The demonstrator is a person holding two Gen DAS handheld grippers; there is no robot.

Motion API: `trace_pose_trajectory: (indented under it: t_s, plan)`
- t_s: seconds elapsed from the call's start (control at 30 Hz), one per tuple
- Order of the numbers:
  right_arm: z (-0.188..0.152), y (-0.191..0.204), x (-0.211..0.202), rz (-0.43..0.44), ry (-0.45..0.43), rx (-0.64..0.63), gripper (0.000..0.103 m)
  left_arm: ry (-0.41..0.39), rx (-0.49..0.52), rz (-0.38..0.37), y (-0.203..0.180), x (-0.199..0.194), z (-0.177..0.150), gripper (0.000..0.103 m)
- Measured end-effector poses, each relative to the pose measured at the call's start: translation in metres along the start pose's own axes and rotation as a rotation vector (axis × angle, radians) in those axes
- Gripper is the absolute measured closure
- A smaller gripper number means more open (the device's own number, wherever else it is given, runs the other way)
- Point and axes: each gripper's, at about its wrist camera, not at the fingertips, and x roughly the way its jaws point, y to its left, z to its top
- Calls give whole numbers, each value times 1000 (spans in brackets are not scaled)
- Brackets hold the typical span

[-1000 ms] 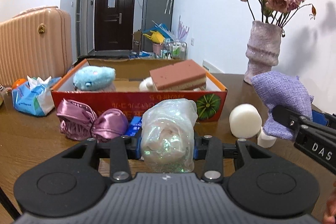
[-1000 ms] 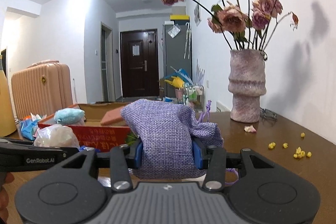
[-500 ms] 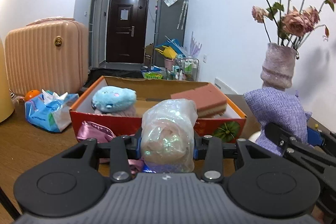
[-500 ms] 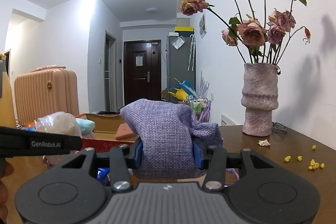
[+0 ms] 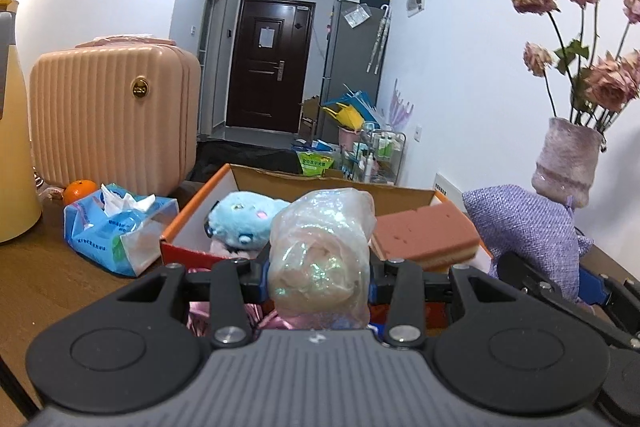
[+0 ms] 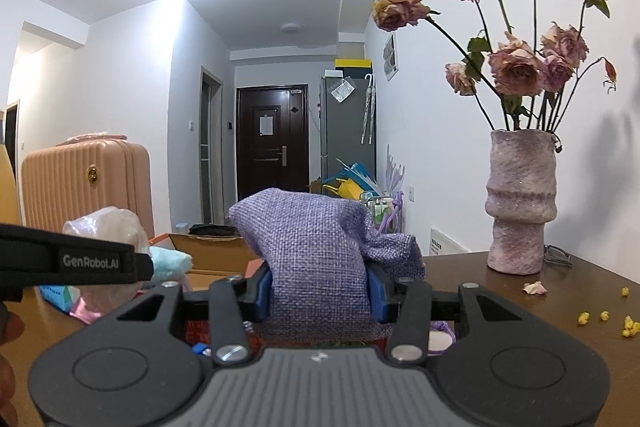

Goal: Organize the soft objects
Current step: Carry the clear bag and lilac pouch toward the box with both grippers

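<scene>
The left gripper [image 5: 318, 277] is closed on a shiny plastic pouch [image 5: 320, 255]; the blue pads press its lower sides and the wrinkled top stands free above them. The right gripper [image 6: 318, 293] is closed on a purple burlap bag [image 6: 316, 259], pads at both flanks, with the bag's loose corner drooping to the right.

Landmark: the orange cardboard box [image 5: 192, 215] on the wooden table [image 5: 60, 267].
- The pouch is held in the air at the box's near wall.
- The bag is held in the air at the box's near right corner.
- Inside the box lie a blue plush [image 5: 244, 219] at the left and a pink sponge [image 5: 424, 231] at the right.
- A tissue pack [image 5: 116, 227] lies left of the box; a vase [image 6: 520, 203] stands well to its right.

Handling, judged:
- Both items appear light and compliant; they deform under the pads rather than resist.
- The pouch's film is probably slippery. Hold it at the bulging middle, not at the thin top, which would pull through.
- The burlap is rough and grips well. Hold the filled body; the slack corner offers no support.
- Neither looks fragile. Squeeze moderately to avoid bursting the film.
- The free space in the box appears to lie between plush and sponge.
</scene>
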Motion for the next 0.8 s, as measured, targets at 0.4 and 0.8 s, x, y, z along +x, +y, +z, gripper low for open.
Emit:
trace_pose_trajectory:
  t_s: [0.4, 0.8]
  plan:
    - [5, 16, 37, 7, 4, 19, 57, -16, -38, 27, 14, 27, 15, 62]
    - [10, 36, 74, 20, -2, -4, 57, -20, -53, 29, 22, 65, 29, 62]
